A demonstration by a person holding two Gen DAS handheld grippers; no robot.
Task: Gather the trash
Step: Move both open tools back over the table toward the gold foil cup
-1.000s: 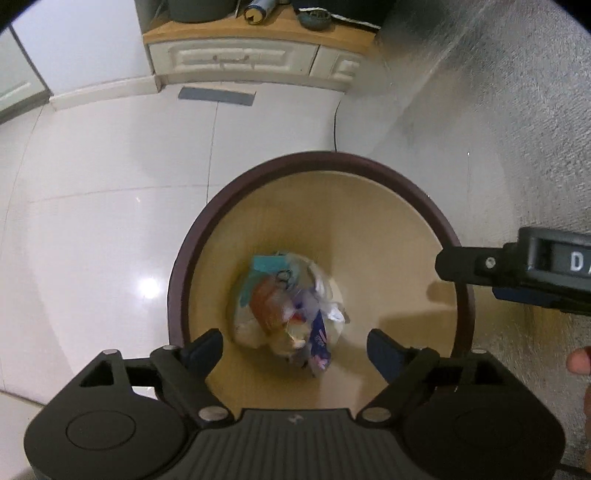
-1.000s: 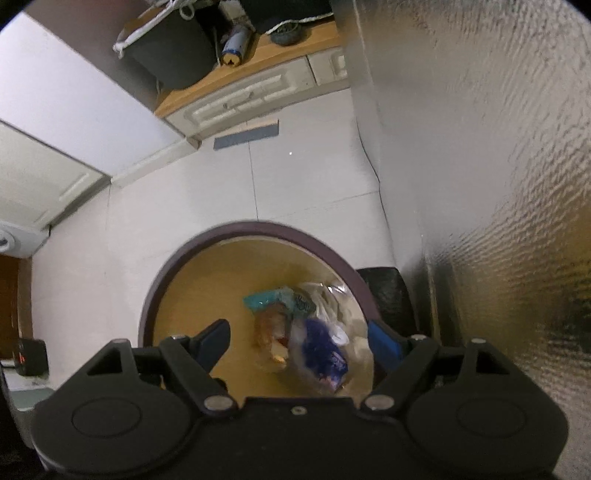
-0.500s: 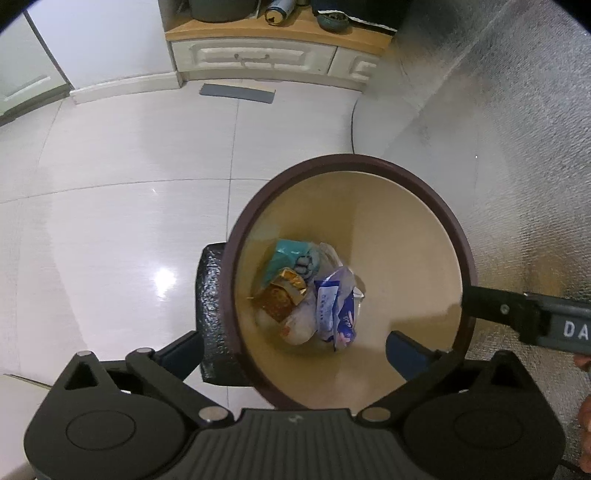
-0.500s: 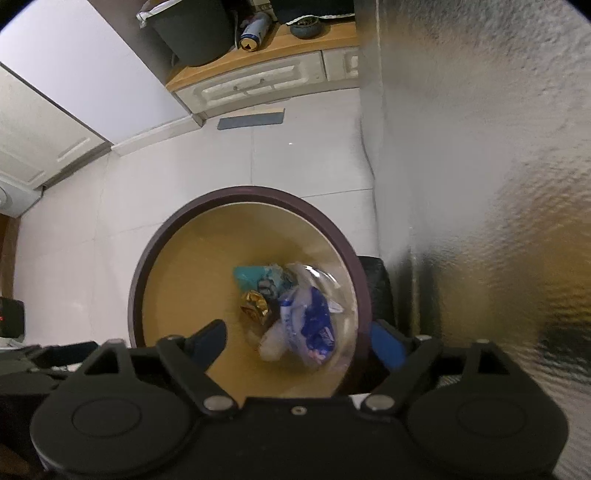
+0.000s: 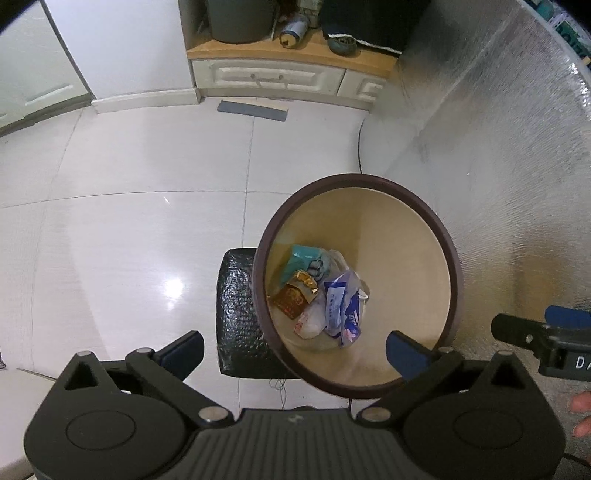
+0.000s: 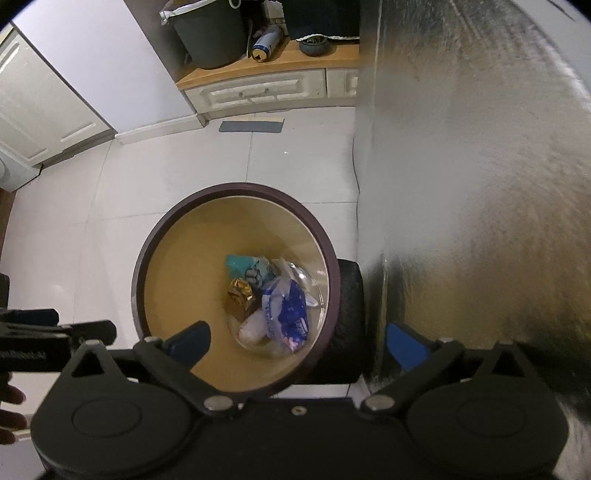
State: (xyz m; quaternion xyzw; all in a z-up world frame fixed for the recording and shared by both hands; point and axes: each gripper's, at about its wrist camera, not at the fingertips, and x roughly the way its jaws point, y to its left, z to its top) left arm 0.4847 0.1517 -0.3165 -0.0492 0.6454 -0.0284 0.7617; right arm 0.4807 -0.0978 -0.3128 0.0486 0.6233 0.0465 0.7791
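A round bin with a dark brown rim (image 5: 448, 236) and a tan inside stands on the white tile floor. At its bottom lies the trash (image 5: 325, 295): a teal wrapper, a gold-brown wrapper, a white packet and a blue-and-white plastic bag. My left gripper (image 5: 295, 350) hangs open above the bin's near edge, nothing between its fingers. In the right wrist view the same bin rim (image 6: 147, 251) and trash (image 6: 277, 302) lie below my right gripper (image 6: 297, 341). Its jaws are opening and hold nothing.
A black textured block (image 5: 236, 314) sits against the bin. A silver foil-covered wall (image 5: 498, 166) rises close on the right. Further off are a low drawer cabinet (image 5: 266, 77) carrying a dark bucket (image 6: 210, 33) and a spray can, plus a grey mat (image 5: 251, 110).
Both grippers have risen away from the bin, which now looks smaller and farther below. Both sets of jaws have spread wider. The trash rests in the bin.
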